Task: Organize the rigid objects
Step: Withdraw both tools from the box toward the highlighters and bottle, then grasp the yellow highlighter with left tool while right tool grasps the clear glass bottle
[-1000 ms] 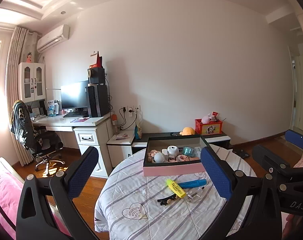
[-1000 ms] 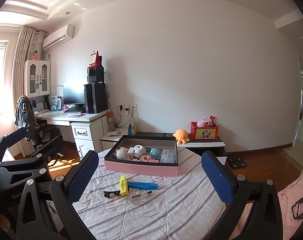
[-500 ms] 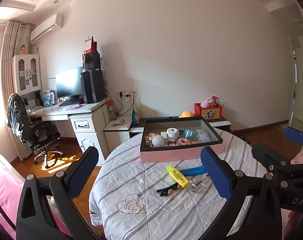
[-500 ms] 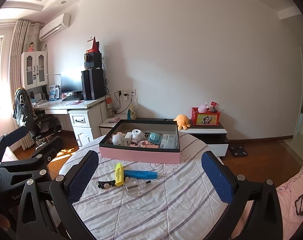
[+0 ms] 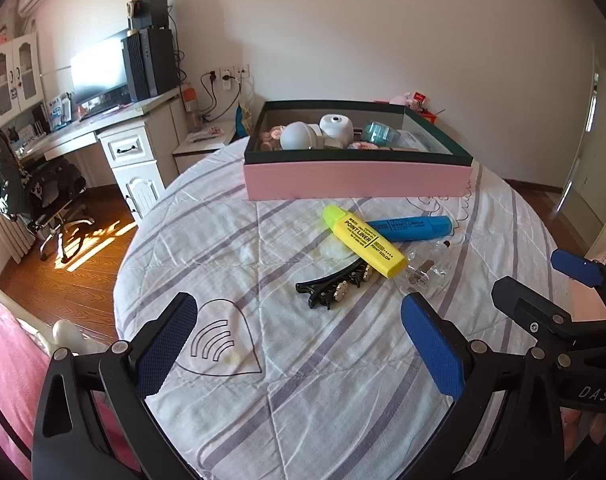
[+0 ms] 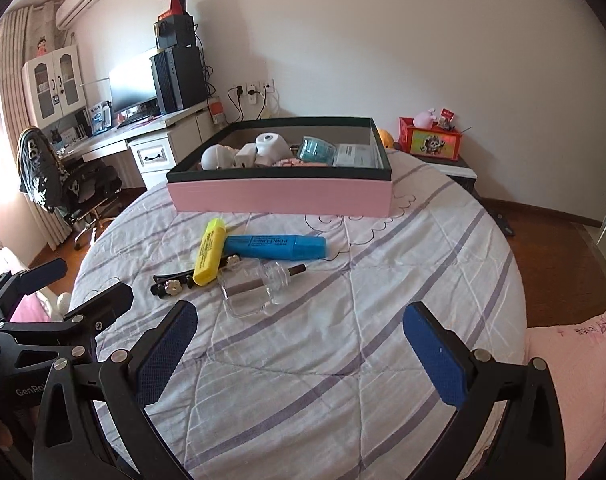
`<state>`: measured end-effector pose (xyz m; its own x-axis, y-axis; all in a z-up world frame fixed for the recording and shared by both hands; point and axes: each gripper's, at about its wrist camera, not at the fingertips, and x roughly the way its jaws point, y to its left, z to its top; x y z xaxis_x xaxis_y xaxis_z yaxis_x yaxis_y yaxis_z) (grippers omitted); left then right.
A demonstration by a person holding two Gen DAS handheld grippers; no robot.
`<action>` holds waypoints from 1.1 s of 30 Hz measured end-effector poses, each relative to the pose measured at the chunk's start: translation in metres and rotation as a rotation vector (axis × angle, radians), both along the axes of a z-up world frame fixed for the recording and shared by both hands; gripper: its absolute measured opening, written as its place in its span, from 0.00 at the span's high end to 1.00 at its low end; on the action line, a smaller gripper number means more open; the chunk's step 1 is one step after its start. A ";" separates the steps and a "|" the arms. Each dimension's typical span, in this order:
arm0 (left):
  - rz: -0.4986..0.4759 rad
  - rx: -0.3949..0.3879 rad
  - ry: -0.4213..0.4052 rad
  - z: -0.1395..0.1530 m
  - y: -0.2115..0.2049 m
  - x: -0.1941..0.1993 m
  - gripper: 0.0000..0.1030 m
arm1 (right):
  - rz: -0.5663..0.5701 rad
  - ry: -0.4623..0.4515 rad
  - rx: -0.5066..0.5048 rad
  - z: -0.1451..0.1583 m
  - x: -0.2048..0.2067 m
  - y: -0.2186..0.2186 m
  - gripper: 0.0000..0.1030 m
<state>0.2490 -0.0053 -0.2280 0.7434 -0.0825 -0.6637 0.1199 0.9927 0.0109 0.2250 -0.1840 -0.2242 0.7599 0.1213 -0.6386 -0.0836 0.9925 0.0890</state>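
Both the left gripper (image 5: 299, 344) and right gripper (image 6: 299, 350) are hanging spread wide and empty, now lower and nearer the round table (image 5: 343, 400) than before. At 12 o'clock are lying two highlighters, yellow (image 5: 363, 241) and blue (image 5: 411, 229), one hair clip (image 5: 335, 286), one glass bottle (image 6: 255, 286); beyond, one pink box (image 5: 357, 178).

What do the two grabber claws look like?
Both the left gripper and the right gripper are black plastic frames with silver screws. Each finger wears a bumpy blue pad. White letters are printed on the frames. No cables show.
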 end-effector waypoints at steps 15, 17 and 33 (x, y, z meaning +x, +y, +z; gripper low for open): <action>-0.091 -0.025 0.057 -0.018 -0.040 0.053 0.00 | -0.055 0.086 0.032 -0.029 0.034 -0.037 0.00; -0.096 -0.059 0.056 -0.017 -0.042 0.061 0.00 | -0.060 0.083 0.033 -0.028 0.038 -0.040 0.00; -0.104 -0.170 0.133 -0.033 -0.036 0.098 0.67 | -0.024 0.120 0.011 -0.038 0.057 -0.030 0.00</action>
<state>0.3469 -0.0408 -0.2611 0.6322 -0.2730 -0.7251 0.2110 0.9612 -0.1779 0.2818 -0.2140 -0.2617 0.6812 0.1111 -0.7236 -0.0475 0.9930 0.1078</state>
